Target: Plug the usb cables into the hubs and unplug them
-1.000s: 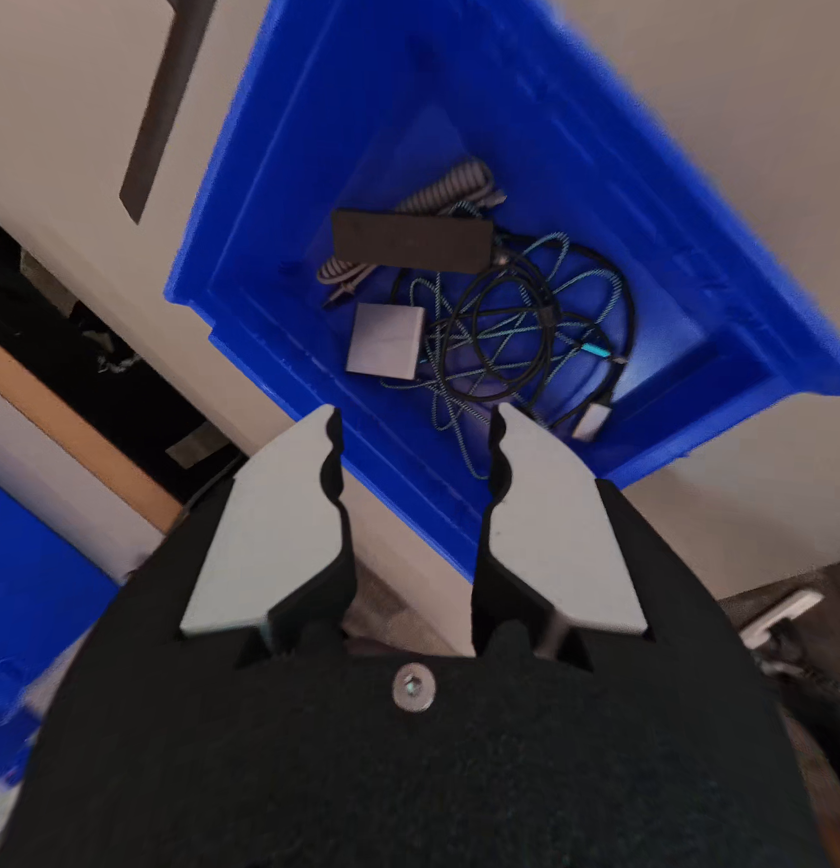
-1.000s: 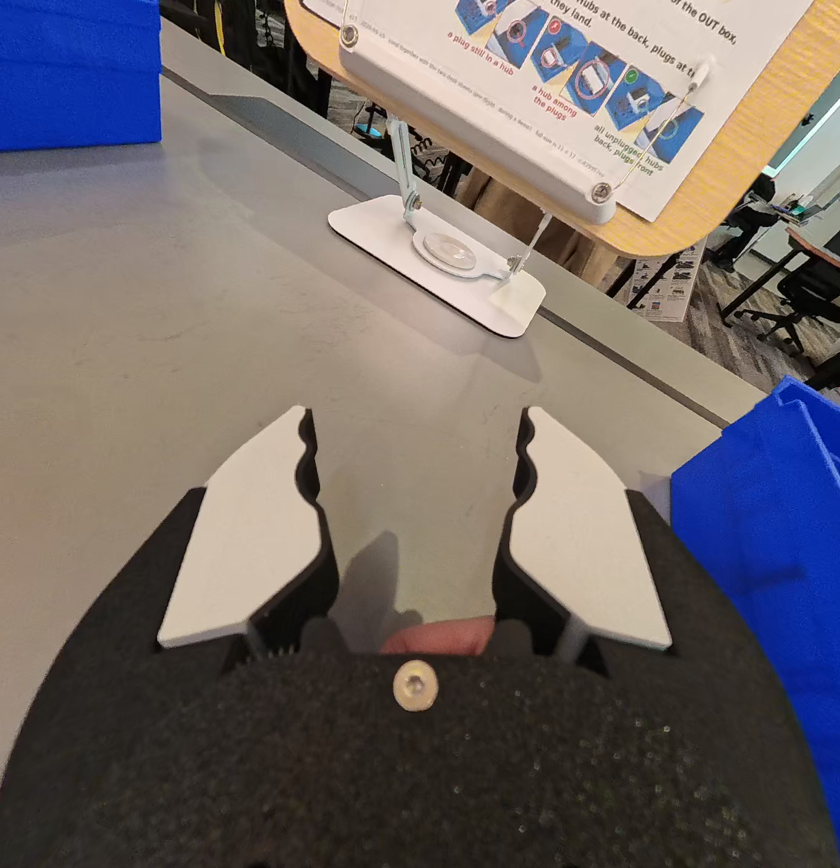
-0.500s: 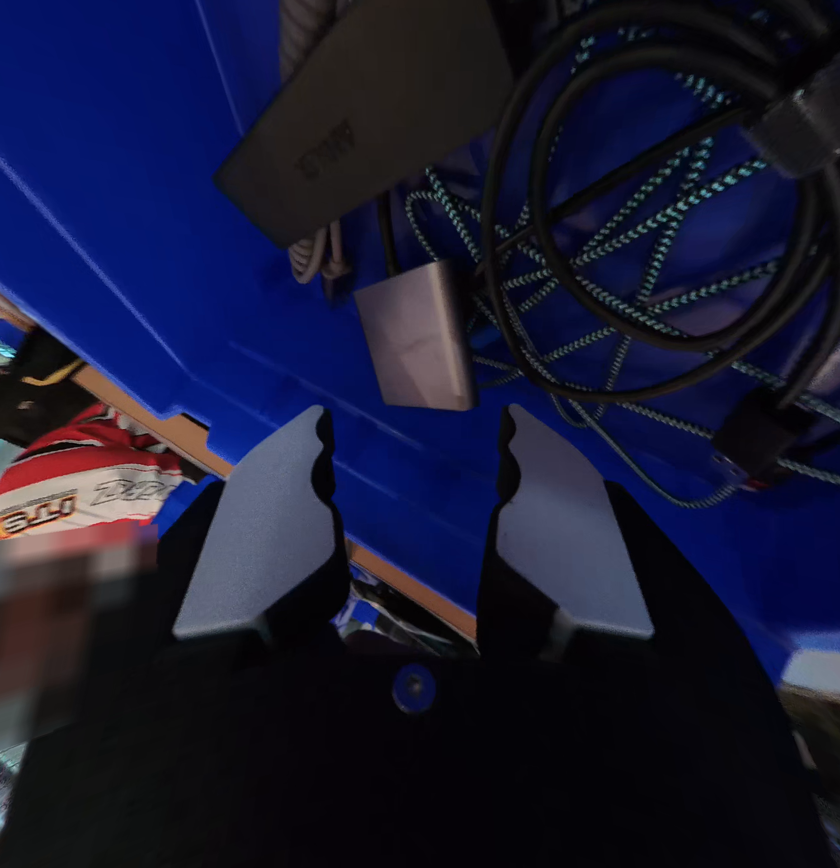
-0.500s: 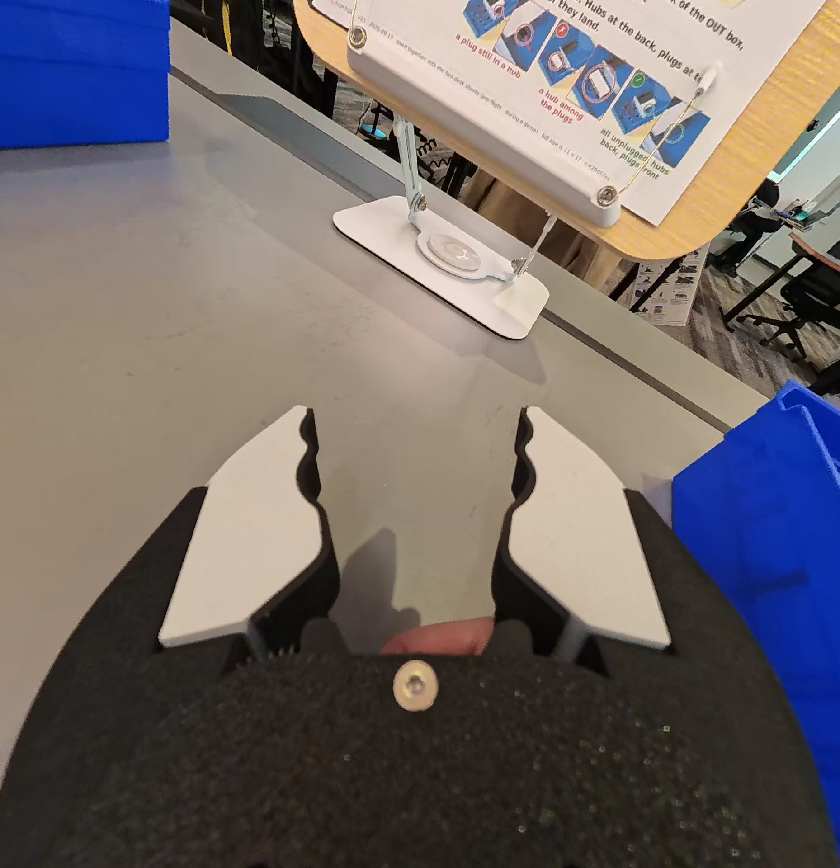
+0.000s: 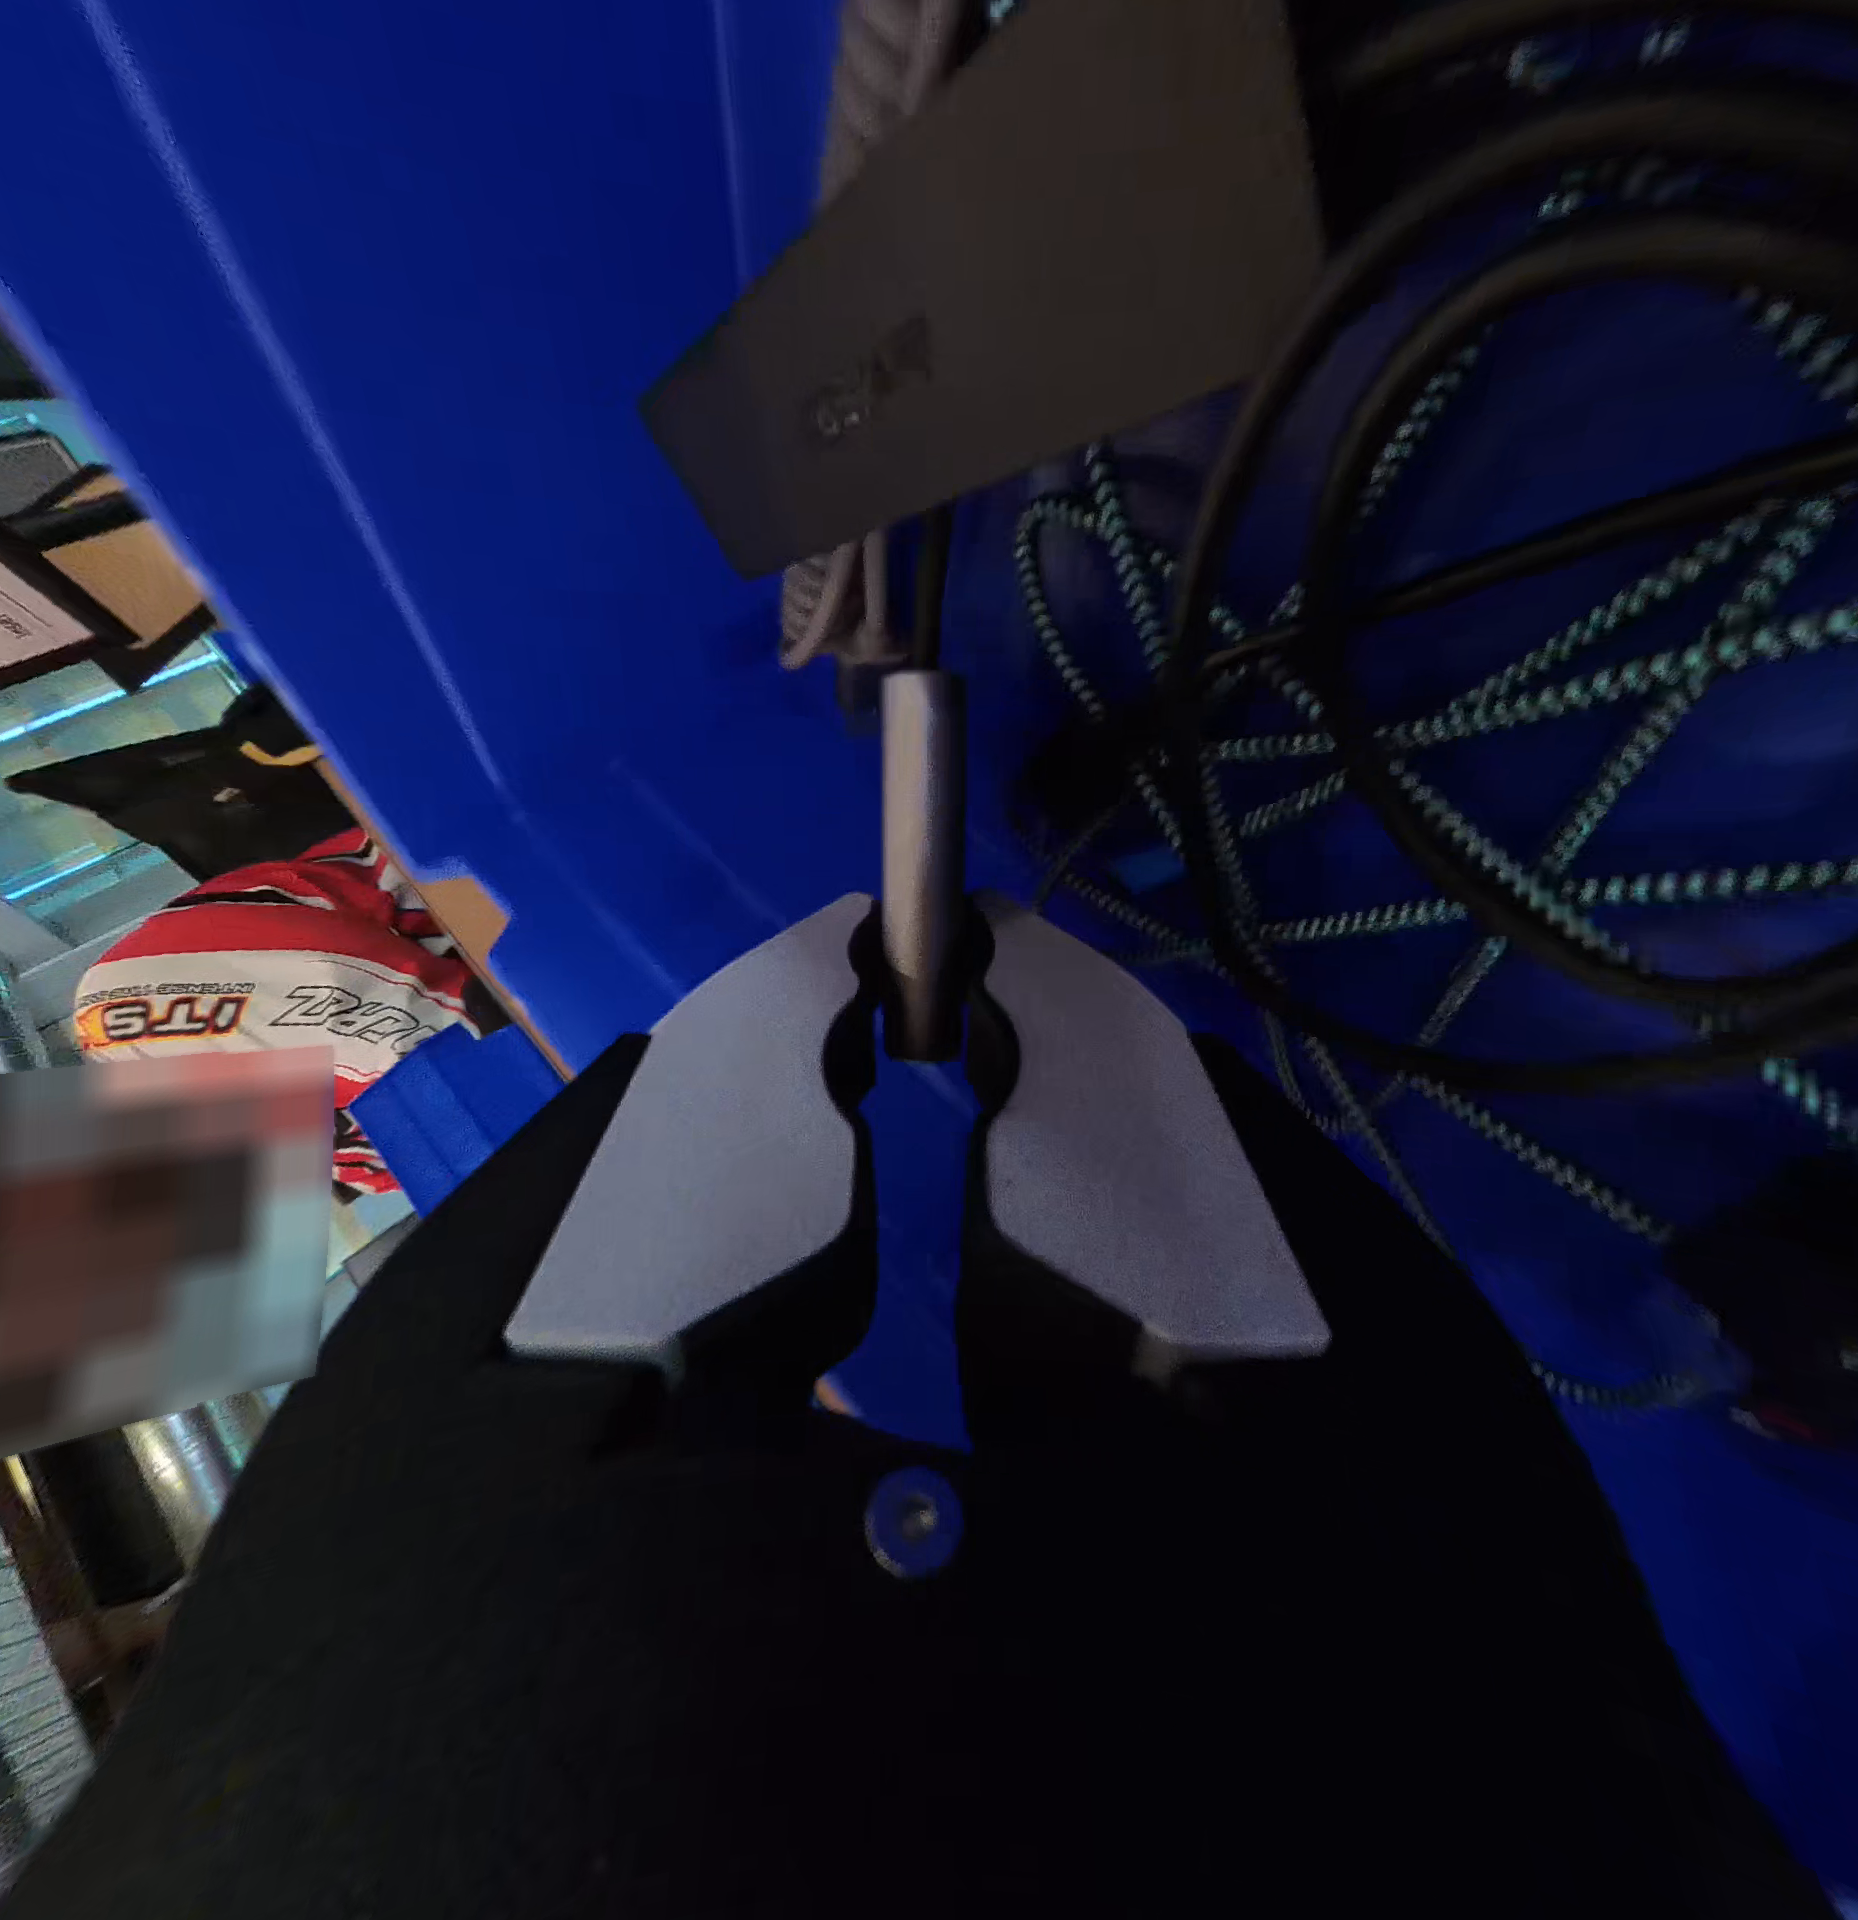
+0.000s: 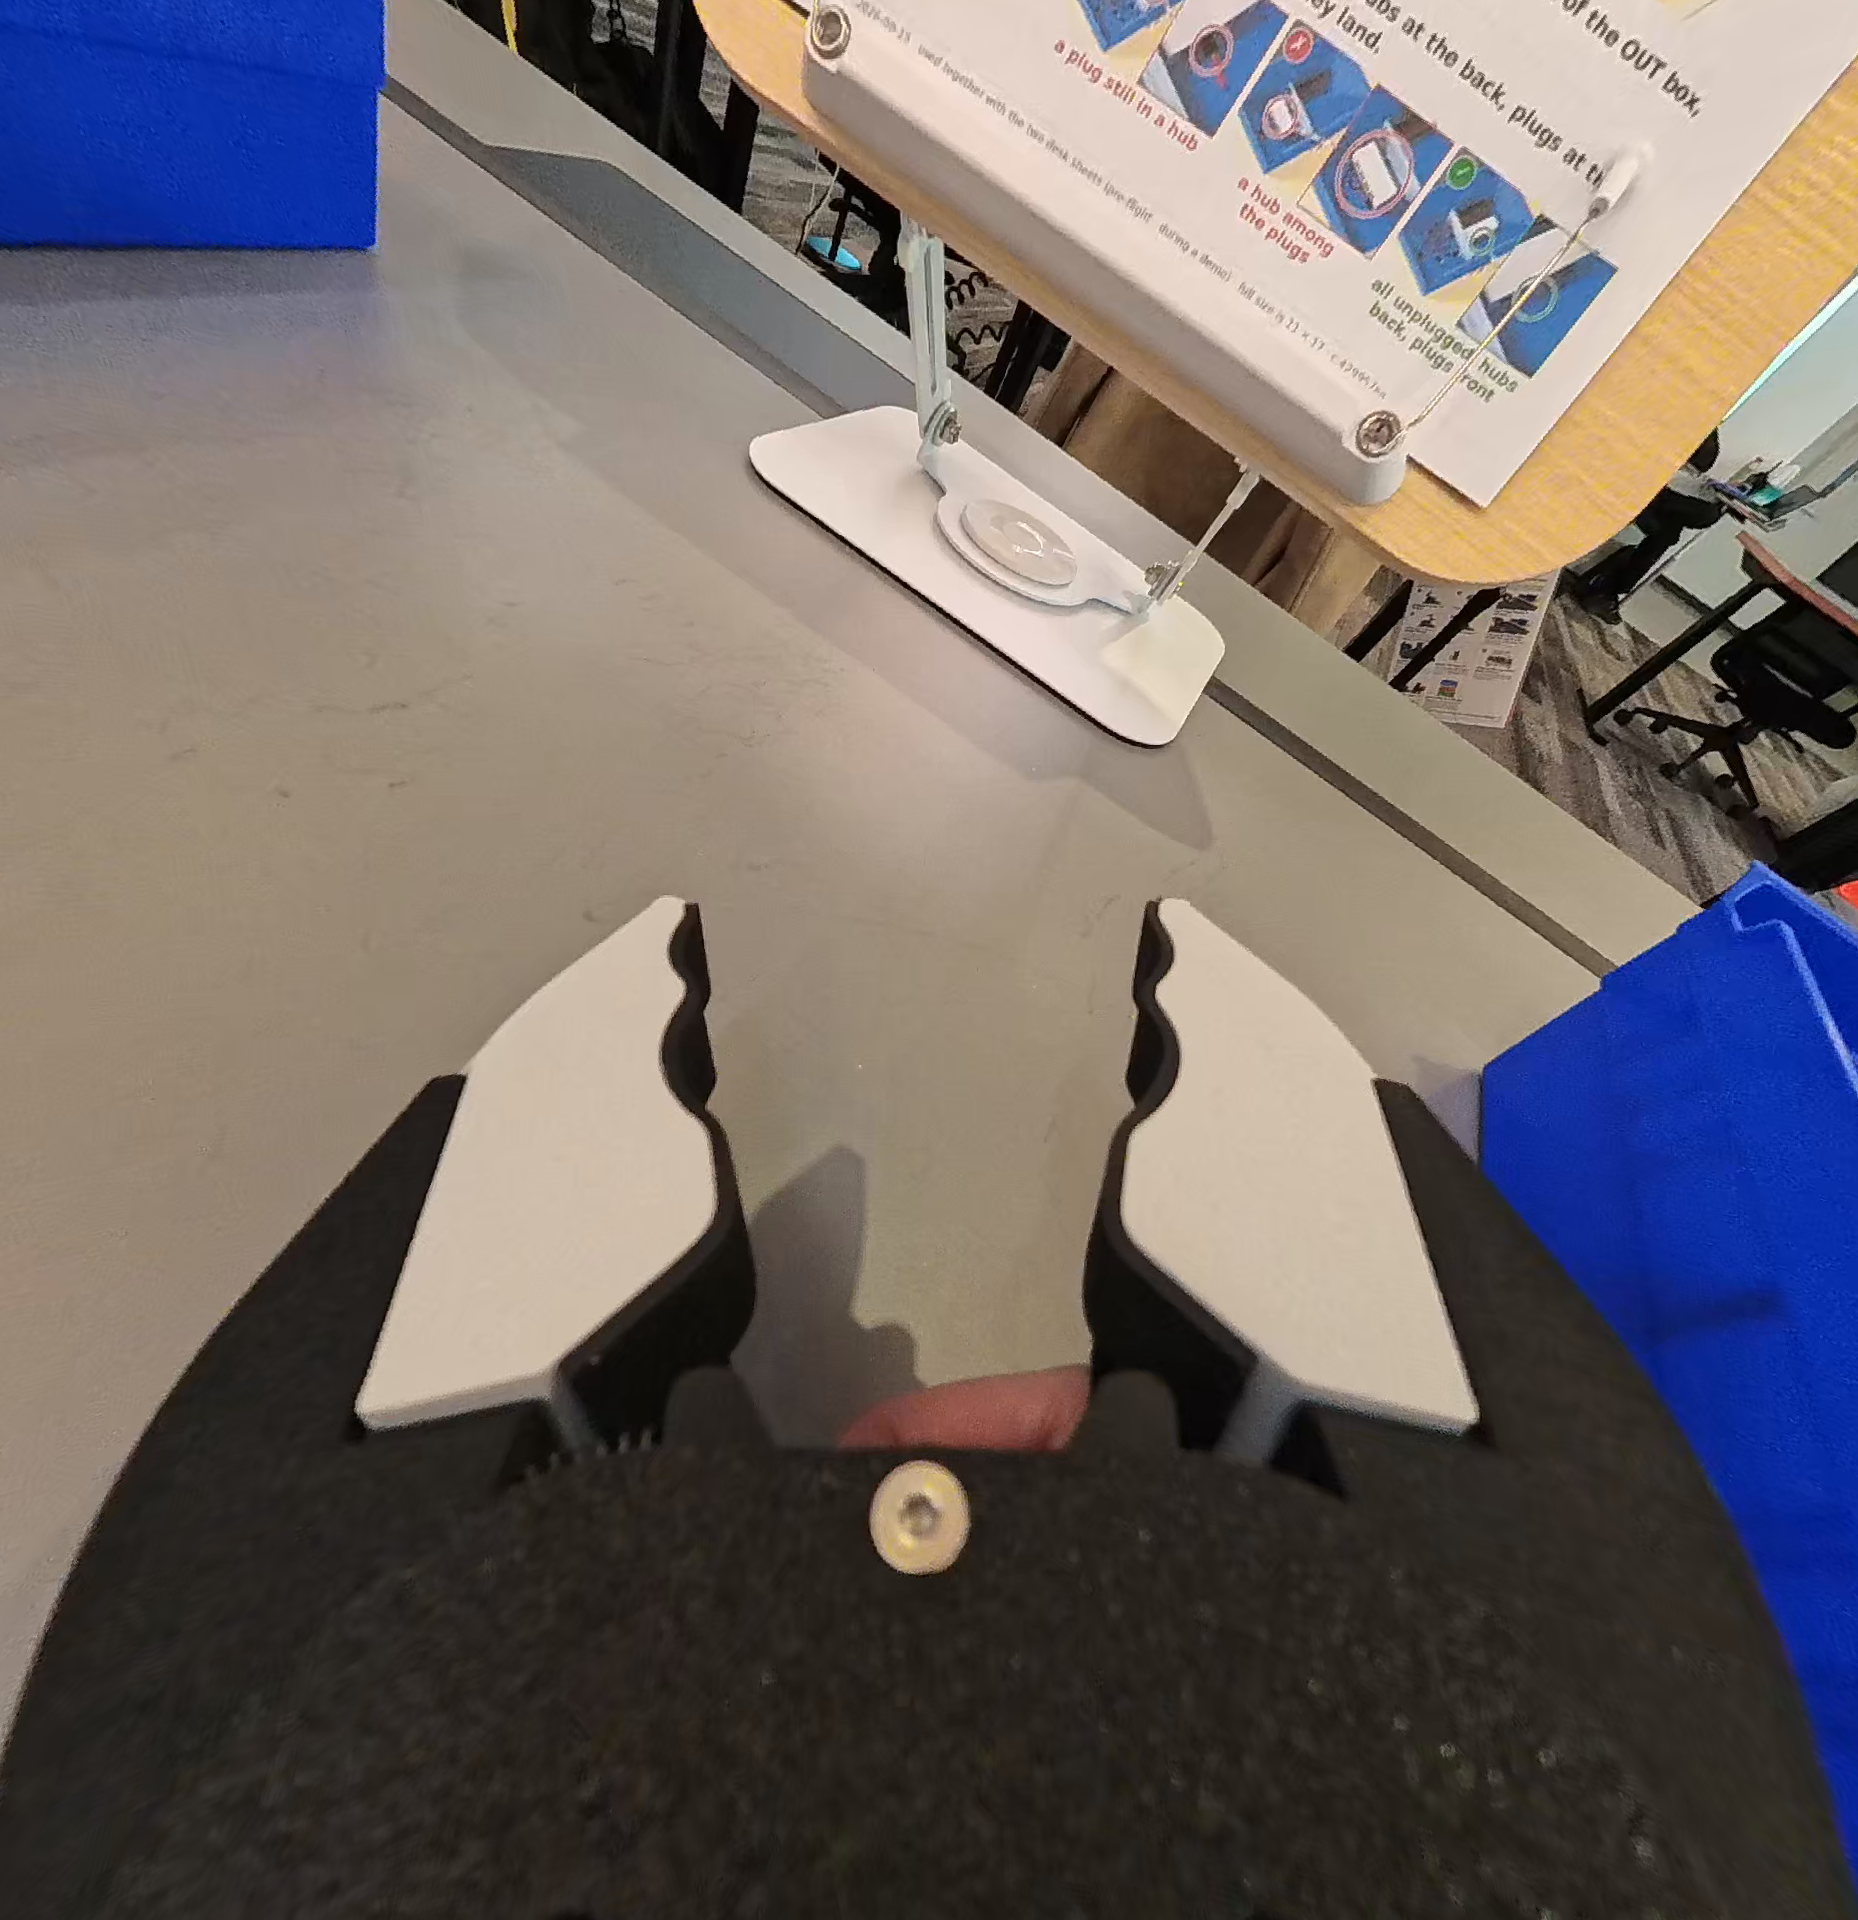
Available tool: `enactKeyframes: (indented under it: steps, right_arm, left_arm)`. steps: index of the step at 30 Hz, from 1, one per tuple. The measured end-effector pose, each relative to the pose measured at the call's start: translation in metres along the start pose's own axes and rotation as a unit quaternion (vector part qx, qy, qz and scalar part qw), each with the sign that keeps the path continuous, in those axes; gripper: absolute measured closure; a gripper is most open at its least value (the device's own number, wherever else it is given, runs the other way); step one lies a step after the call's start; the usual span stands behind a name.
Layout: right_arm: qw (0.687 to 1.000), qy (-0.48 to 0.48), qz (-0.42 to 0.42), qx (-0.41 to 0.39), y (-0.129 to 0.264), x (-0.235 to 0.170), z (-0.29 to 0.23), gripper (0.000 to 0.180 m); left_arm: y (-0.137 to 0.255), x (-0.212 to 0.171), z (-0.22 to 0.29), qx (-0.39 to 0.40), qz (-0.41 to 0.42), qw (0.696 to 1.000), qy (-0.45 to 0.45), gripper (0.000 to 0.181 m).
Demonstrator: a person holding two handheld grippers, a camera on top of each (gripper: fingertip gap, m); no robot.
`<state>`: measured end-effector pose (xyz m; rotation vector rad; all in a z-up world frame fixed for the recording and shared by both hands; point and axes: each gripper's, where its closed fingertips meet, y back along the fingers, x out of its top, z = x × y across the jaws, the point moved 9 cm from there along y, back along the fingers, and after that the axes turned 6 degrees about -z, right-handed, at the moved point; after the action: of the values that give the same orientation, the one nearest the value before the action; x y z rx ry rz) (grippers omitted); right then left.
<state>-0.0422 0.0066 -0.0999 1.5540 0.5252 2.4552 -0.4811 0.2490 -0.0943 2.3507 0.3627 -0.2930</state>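
In the left wrist view my left gripper (image 5: 920, 925) is inside the blue bin (image 5: 468, 416). It is shut on a small grey hub (image 5: 917, 810), seen edge-on, with both pads pressed on its flat sides. A black lead leaves the hub's far end. A long dark hub (image 5: 1008, 291) lies just beyond it. Black cable loops (image 5: 1424, 883) and a teal braided cable (image 5: 1527, 748) lie tangled to the right. In the right wrist view my right gripper (image 6: 920, 914) is open and empty above the grey table (image 6: 385, 675).
A white stand (image 6: 1008, 561) holding a wooden board with an instruction sheet (image 6: 1320, 208) stands ahead of the right gripper. One blue bin (image 6: 1683, 1195) is close on its right, another blue bin (image 6: 166, 114) at the far left. A person in red and white (image 5: 260, 997) is beyond the bin's wall. One gripper's finger ends stand about 50 cm off the other's.
My left gripper moved down into the bin and its pads came together on the small grey hub, which turned edge-on. My right gripper has stayed open and almost still.
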Motion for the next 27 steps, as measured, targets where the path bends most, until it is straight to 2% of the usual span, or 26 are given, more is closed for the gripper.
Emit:
enactKeyframes:
  steps: [3, 5, 13, 18, 22, 25, 27]
  right_arm:
    - [1.0, -0.003, 0.001, 0.001, 0.0, 0.0, 0.001, 0.101]
    - [1.0, -0.003, 0.0, 0.001, 0.0, 0.0, 0.001, 0.101]
    - [1.0, -0.006, 0.001, 0.001, 0.0, 0.0, 0.001, 0.102]
    - [1.0, -0.018, 0.006, 0.004, 0.001, -0.001, 0.004, 0.103]
    - [1.0, -0.018, 0.008, 0.004, 0.002, -0.001, 0.004, 0.103]
    - [1.0, -0.02, 0.011, 0.006, 0.003, -0.001, 0.004, 0.103]
    - [1.0, -0.027, 0.015, 0.008, 0.003, -0.001, 0.005, 0.103]
  left_arm:
    - [0.015, -0.013, -0.011, -0.033, 0.019, 0.998, 0.041, 0.168]
    - [0.029, -0.023, -0.024, -0.028, 0.024, 0.998, 0.055, 0.168]
    - [0.121, -0.059, -0.111, 0.046, 0.054, 0.99, 0.125, 0.169]
    - [0.187, -0.065, -0.152, 0.099, 0.081, 0.981, 0.148, 0.168]
    - [0.238, -0.029, -0.148, 0.089, 0.165, 0.967, 0.171, 0.169]
    - [0.262, 0.028, -0.112, 0.069, 0.222, 0.961, 0.151, 0.168]
    - [0.264, 0.075, -0.08, 0.047, 0.247, 0.96, 0.123, 0.168]
